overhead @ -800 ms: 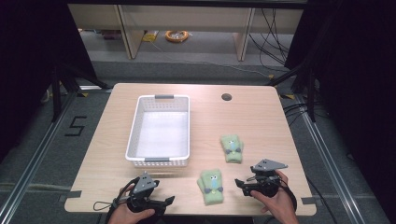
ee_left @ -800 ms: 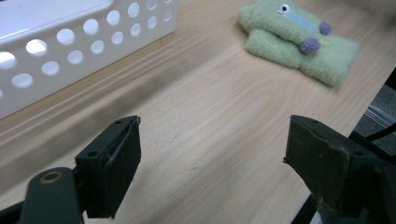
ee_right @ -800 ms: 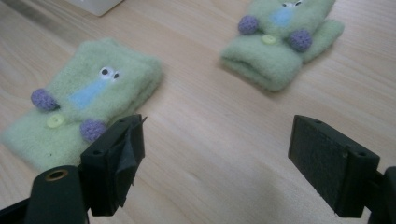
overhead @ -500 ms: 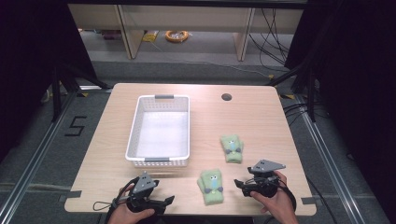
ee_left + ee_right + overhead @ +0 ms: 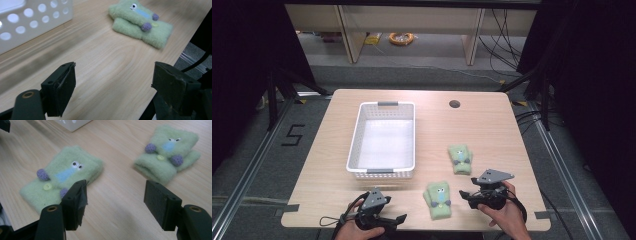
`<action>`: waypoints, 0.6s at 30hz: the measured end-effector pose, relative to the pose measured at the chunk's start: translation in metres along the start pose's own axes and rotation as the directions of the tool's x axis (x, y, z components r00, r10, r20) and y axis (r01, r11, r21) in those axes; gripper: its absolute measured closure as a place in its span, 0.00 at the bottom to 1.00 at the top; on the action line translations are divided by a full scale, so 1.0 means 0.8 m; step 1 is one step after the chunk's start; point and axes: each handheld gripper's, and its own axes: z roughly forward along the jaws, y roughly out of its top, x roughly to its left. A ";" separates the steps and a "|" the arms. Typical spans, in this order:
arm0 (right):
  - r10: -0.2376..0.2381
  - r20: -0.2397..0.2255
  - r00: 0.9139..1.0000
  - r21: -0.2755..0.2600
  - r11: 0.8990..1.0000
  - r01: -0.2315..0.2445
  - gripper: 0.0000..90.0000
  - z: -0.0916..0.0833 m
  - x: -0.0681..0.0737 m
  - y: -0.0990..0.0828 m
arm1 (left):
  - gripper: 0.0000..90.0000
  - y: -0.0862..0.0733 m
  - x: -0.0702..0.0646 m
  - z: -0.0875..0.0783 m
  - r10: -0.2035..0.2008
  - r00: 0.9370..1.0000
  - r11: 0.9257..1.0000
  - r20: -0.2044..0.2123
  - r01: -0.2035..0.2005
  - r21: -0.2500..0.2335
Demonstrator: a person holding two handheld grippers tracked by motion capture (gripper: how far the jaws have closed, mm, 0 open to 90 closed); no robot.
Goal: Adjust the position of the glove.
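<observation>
Near mitten: the green felt mitten (image 5: 438, 199) lies flat at the table's front, between the two grippers, just left of the right gripper's tips.
Far mitten: a second green mitten (image 5: 460, 158) lies further back and to the right, apart from the first, with bare wood between them.
Basket: the white perforated basket (image 5: 381, 171) stands left of centre, its front wall near the left gripper; nothing shows inside it.
Table hole: a round dark cable hole (image 5: 454, 104) sits near the far edge, well away from the work.
Edges: the table (image 5: 512, 130) has open wood on its right half; both hands work close to the front edge.
Left gripper (image 5: 398, 218): held low at the front edge, pointing right toward the near mitten; jaws spread wide, nothing between them.
Right gripper (image 5: 463, 194): held level in the person's right hand (image 5: 504, 212), pointing left; jaws parted and empty, with the near mitten just ahead of one jaw.
</observation>
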 end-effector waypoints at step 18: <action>-0.064 -0.046 0.997 0.002 0.998 0.064 0.45 0.007 0.005 0.017 | 0.21 0.018 -0.018 0.019 0.025 0.999 1.000 0.027 -0.025 0.000</action>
